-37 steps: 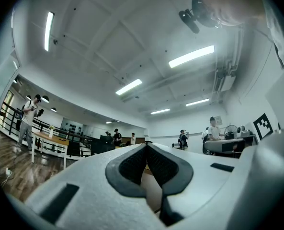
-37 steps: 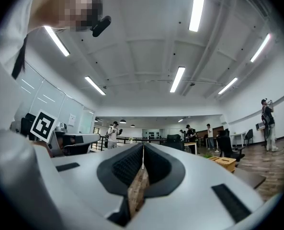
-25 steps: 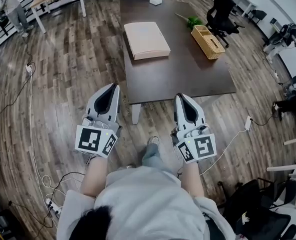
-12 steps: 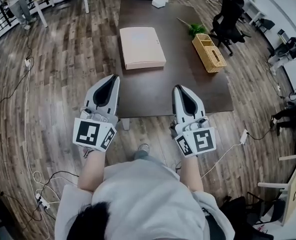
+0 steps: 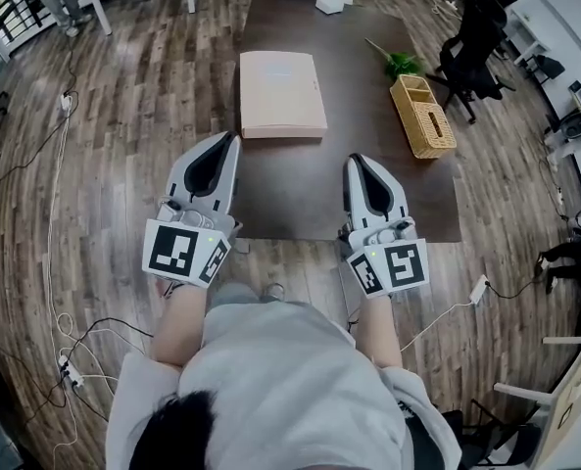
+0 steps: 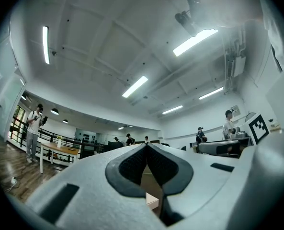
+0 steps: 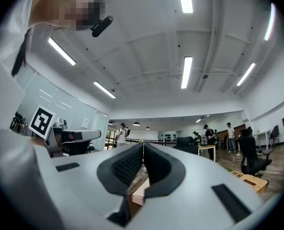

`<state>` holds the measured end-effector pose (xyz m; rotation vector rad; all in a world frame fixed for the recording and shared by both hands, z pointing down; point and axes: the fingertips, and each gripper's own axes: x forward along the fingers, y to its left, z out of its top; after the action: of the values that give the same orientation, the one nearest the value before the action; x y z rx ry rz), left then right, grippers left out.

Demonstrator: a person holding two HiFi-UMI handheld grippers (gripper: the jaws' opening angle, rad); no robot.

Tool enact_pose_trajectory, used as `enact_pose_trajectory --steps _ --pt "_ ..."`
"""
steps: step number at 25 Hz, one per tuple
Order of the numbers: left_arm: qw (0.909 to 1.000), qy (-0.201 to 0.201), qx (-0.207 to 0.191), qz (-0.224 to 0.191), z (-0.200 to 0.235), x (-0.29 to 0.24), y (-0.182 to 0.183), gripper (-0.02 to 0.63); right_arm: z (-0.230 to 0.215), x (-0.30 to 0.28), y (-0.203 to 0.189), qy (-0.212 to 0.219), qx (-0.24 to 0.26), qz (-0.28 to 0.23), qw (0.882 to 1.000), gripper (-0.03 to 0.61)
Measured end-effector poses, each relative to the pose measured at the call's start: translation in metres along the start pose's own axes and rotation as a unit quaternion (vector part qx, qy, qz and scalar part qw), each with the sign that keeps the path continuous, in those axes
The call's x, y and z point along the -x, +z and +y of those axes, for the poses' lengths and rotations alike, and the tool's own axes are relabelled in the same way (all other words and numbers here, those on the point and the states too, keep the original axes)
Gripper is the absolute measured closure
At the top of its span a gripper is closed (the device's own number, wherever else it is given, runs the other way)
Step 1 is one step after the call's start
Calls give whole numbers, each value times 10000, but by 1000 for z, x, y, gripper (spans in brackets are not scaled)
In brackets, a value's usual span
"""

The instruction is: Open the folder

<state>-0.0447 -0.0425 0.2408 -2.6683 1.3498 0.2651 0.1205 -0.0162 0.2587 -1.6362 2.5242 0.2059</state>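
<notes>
Because the folder (image 5: 282,91) lies flat and closed on the left side of the dark table (image 5: 300,189), ahead of both grippers and touched by neither, the opening step has not begun. The left gripper (image 5: 228,138) points toward the folder's near left corner, and the right gripper (image 5: 354,159) hovers over the table's near part. Each has its fingers pressed together with nothing between them. Closed tips cannot catch the cover, so the fingers must part before the approach. A cover lying flush may let a tip slide across it. Lifting without a hold-down from the other gripper would probably drag the folder toward the basket (image 5: 424,116) or off the left edge. Lifting at the hinged side would raise the whole folder, and no view shows which edge is the spine. The folder sits square to the table with one edge facing the person. Its outline reads nearly square, but its long axis appears to run away from the person, along the table's length.
</notes>
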Motion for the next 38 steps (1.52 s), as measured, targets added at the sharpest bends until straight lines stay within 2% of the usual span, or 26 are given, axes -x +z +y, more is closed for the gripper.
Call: enact_pose_trajectory --steps 10,23,30,38 --pt "9996 83 -163 238 9 -34 -19 606 -36 -29 -19 29 -144 -6 9999 566" --pt "9988 -75 -235 420 50 -126 -57 606 -95 -113 -52 -94 -198 222 9995 566" --pt "9967 -115 -242 764 78 -160 -96 606 -120 -154 -88 -188 -344 535 9978 566" --pt "9892 -263 -324 1404 94 -182 -153 606 -141 -177 -154 -354 -772 1178 9894 566"
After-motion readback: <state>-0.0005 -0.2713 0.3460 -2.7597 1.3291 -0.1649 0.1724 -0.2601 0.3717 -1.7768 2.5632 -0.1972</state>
